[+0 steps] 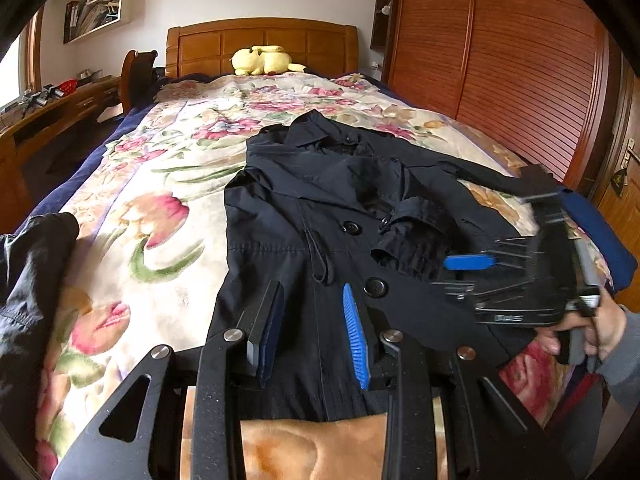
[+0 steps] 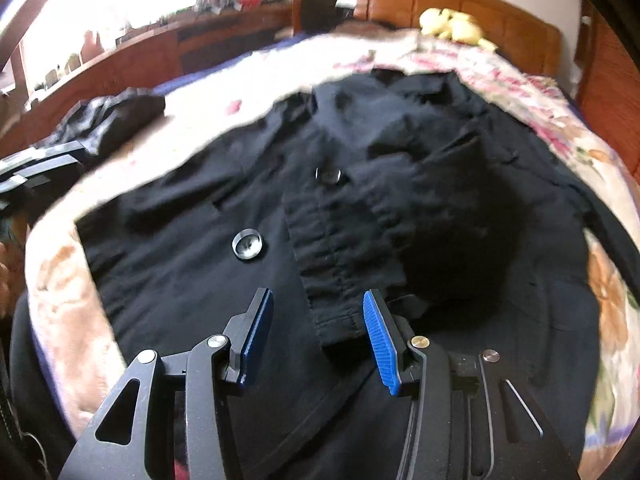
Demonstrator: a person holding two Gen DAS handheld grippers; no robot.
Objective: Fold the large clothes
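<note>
A large black buttoned coat [image 1: 320, 200] lies spread on the floral bed cover, collar toward the headboard. One sleeve is folded across its chest, the cuff [image 2: 340, 312] lying near my right fingers. My left gripper [image 1: 314, 292] is open and empty, hovering over the coat's lower front. My right gripper [image 2: 316, 300] is open and empty above the coat, the sleeve cuff between its fingers but not pinched. In the left wrist view the right gripper [image 1: 464, 262] shows blurred at the coat's right side, held by a hand.
A floral blanket [image 1: 160, 200] covers the bed. A yellow plush toy [image 1: 264, 60] sits by the wooden headboard. Another dark garment [image 1: 28, 272] lies at the bed's left edge. A wooden wardrobe [image 1: 500, 60] stands on the right, a desk [image 1: 48, 116] on the left.
</note>
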